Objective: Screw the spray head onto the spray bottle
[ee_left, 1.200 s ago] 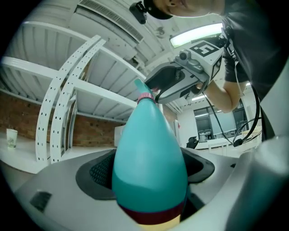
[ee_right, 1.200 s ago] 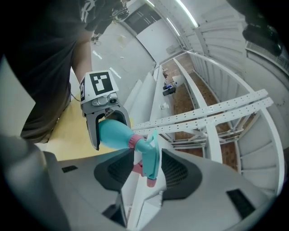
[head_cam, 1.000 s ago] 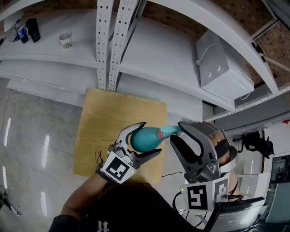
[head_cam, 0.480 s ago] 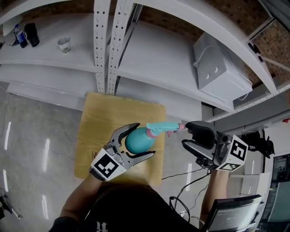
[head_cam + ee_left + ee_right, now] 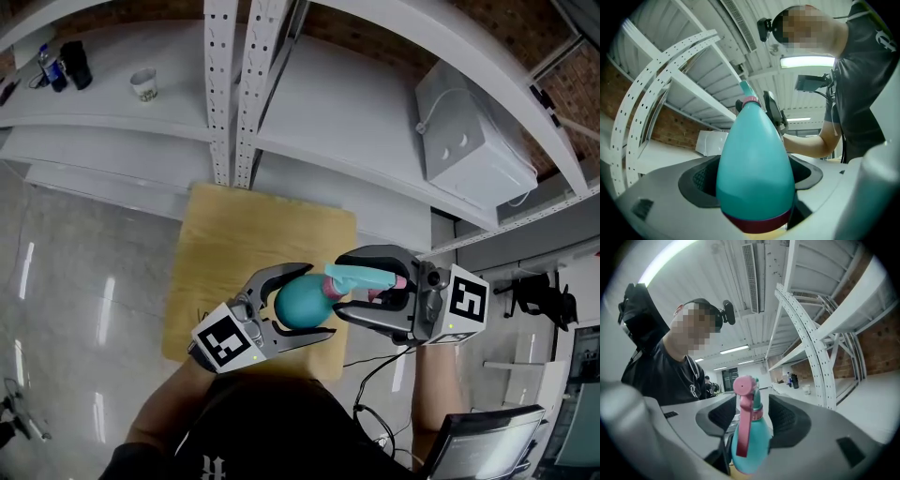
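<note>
A teal spray bottle point(image 5: 300, 302) lies sideways in the air, its round body clamped in my left gripper point(image 5: 319, 302), which is shut on it. The left gripper view shows the body point(image 5: 754, 159) pressed between both dark pads, its pink collar far off. The teal and pink spray head point(image 5: 361, 277) sits on the bottle's neck and points right. My right gripper point(image 5: 342, 284) straddles that head. In the right gripper view the head point(image 5: 745, 408) stands between the jaws with a gap on each side. The jaws are opening.
A tan wooden board point(image 5: 244, 234) lies below the bottle on the grey floor. Behind it rise perforated white shelf uprights point(image 5: 225, 94) and white shelves holding a paper cup point(image 5: 143, 84) and dark bottles point(image 5: 61, 66). A white box point(image 5: 469, 141) sits at the right.
The right gripper, off to the right of the nozzle half a second ago, has come back left around the spray head. The left gripper with the bottle shifted slightly right.
</note>
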`<state>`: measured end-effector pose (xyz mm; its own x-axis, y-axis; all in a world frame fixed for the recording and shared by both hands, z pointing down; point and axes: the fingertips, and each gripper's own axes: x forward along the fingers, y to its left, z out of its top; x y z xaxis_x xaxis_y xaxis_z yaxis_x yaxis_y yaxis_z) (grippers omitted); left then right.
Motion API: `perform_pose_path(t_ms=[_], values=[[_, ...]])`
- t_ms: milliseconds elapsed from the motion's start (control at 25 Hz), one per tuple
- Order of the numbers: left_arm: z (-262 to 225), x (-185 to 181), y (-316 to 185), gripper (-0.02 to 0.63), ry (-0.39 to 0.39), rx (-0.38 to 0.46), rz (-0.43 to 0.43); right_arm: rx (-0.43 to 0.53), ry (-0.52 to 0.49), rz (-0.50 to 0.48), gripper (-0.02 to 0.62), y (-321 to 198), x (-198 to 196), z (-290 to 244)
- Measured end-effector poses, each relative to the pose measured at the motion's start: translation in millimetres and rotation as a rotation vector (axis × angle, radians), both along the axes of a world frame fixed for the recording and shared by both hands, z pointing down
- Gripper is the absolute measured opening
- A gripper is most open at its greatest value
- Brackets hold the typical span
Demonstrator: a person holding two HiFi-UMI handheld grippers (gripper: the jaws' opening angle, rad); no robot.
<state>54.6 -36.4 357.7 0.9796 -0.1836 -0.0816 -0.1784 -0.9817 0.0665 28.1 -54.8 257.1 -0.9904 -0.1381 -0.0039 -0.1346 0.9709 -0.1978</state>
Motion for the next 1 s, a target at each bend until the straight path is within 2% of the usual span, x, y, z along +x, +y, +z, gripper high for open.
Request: perform_pose_path(t_ms=[200,280,360,440,560,680,840,920,1000], values=[[-0.9,-1.8,-0.6,0.423,-0.013,0.016,-0.011,0.006,0.005,0.024,0.206,-1.4,-3.3,1.6],[-0.4,-1.3,-2.2,0.423,-0.021,0.014,-0.022,0.024,0.029,0.041,0.135,-1.4,-3.8,1.9],[2.1,-1.3,-5.8,0.423,-0.048,0.018,-0.055,0.041,0.062,0.064,0.132,-2.5,-3.9,3.4],[6.1,-2.6,-13.2,0.423,-0.09,0.033,-0.121,0.048,0.101,0.111,0.13,-7.1,-3.2,7.0],[11.8,-6.1,-28.8,0.423,-0.149,0.057,-0.252,0.018,0.141,0.234,0.13,-20.4,-0.2,14.3],[16.9,-11.4,-45.5,0.423,-0.194,0.086,-0.416,-0.05,0.147,0.388,0.13,-37.4,1.9,21.3],[29.6,-22.7,-64.0,0.423,-0.328,0.136,-0.651,-0.151,0.166,0.571,0.13,-56.1,3.8,34.7],[34.3,-24.2,-68.9,0.423,-0.349,0.135,-0.687,-0.18,0.172,0.639,0.13,-62.3,4.5,40.2],[35.4,-23.8,-71.6,0.423,-0.327,0.119,-0.679,-0.179,0.186,0.67,0.13,-64.1,3.7,41.5]])
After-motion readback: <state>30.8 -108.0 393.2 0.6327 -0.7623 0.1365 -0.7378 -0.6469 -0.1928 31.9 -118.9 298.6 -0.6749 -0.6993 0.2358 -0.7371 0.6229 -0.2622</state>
